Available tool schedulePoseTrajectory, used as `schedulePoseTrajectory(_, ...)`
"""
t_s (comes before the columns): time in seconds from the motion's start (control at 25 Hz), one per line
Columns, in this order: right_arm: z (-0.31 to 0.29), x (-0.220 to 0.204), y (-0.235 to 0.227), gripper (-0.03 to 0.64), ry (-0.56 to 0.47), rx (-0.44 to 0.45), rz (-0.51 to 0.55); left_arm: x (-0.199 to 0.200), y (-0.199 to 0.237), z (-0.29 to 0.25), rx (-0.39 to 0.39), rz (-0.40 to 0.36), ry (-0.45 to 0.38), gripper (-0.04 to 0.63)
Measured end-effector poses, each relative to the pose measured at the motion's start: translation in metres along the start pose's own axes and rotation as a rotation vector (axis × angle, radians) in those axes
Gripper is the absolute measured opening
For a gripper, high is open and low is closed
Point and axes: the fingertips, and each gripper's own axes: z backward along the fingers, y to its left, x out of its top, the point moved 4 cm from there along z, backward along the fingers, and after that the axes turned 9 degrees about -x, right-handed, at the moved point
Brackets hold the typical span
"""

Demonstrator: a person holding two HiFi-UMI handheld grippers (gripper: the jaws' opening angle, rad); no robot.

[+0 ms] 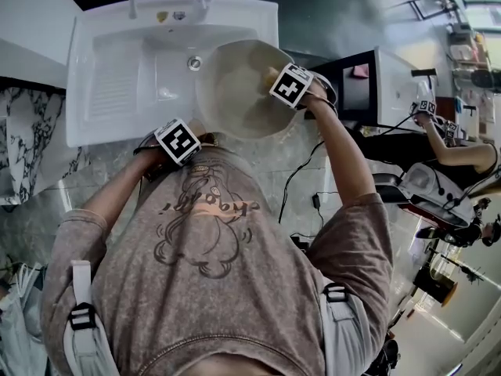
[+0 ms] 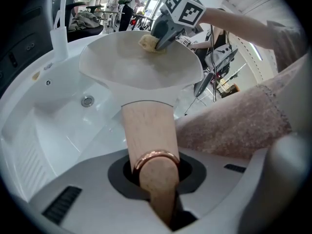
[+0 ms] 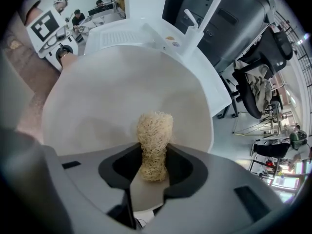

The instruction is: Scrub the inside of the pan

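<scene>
Mid-scrub: left gripper (image 2: 155, 177) clamped on wooden handle (image 2: 148, 130) of cream round pan (image 2: 141, 67), right gripper (image 3: 153, 172) on beige fibrous scrubber (image 3: 155, 130). Next: sweep inside.

We hold the cream pan (image 1: 235, 92) over the right end of the white sink (image 1: 117, 84), with our left gripper (image 1: 178, 142) at its near handle. Our right gripper (image 1: 288, 84) carries a yellowish scrubber (image 1: 271, 74) inside the pan's right wall.
</scene>
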Motion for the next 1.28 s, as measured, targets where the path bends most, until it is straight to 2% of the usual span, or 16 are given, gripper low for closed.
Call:
schedulePoseTrajectory(0.08, 0.001, 0.0, 0.007, 0.155, -0.012, 0.022, 0.025, -0.002, 0.001, -0.003, 0.001, 0.003, 0.004, 0.075)
schedulePoseTrajectory(0.2, 0.003, -0.009, 0.017, 0.155, 0.043, 0.041, 0.052, -0.002, 0.001, -0.001, -0.002, 0.013, 0.014, 0.075)
schedulePoseTrajectory(0.48, 0.004, -0.006, 0.045, 0.153, 0.044, 0.129, 0.168, 0.0, 0.001, 0.002, -0.005, 0.011, 0.01, 0.075)
schedulePoseTrajectory(0.64, 0.015, -0.018, 0.055, 0.153, 0.143, 0.187, 0.179, 0.0, 0.001, 0.002, -0.005, 0.008, 0.015, 0.074)
schedulePoseTrajectory(0.88, 0.017, -0.001, 0.091, 0.153, 0.054, 0.337, 0.233, -0.002, 0.001, 0.004, -0.002, 0.004, 0.035, 0.072)
schedulePoseTrajectory(1.04, 0.024, 0.01, 0.117, 0.153, -0.001, 0.461, 0.195, -0.002, 0.001, 0.001, -0.015, 0.008, 0.035, 0.071)
schedulePoseTrajectory(1.28, 0.027, 0.025, 0.132, 0.153, -0.068, 0.497, 0.167, -0.001, -0.002, -0.001, -0.03, 0.012, 0.037, 0.067)
